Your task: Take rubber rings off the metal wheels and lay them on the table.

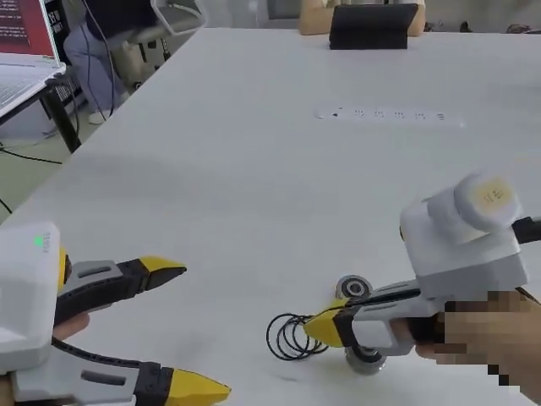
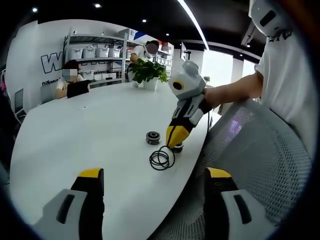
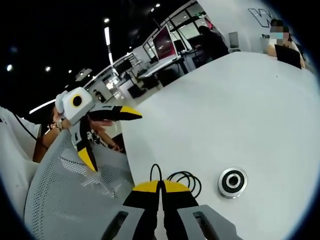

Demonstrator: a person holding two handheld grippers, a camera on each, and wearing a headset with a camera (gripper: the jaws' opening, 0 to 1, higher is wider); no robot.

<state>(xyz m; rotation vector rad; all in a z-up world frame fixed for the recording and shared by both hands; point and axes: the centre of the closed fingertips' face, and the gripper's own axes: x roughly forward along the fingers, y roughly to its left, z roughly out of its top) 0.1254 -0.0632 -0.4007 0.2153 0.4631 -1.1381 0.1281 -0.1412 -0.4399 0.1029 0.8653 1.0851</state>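
Observation:
Several thin black rubber rings [image 1: 290, 337] lie in a loose pile on the white table [image 1: 254, 169]. One metal wheel [image 1: 352, 287] stands bare behind them. A second wheel [image 1: 365, 360] sits partly under my right gripper [image 1: 309, 328], whose jaws are shut with their yellow tips at the pile. In the right gripper view a ring loop [image 3: 155, 173] rises from the closed tips of that gripper [image 3: 160, 184], beside the other rings [image 3: 186, 180] and a wheel [image 3: 233, 181]. My left gripper [image 1: 191, 330] hovers open at the table's near left, nothing in it. From the left gripper [image 2: 154, 175], the rings [image 2: 161, 159] lie straight ahead.
A white power strip [image 1: 389, 114] lies farther back on the table. A laptop [image 1: 21, 51] sits on a side stand at the left and a dark object [image 1: 372, 28] at the far edge. A mesh chair [image 2: 240, 150] stands by the table's near edge.

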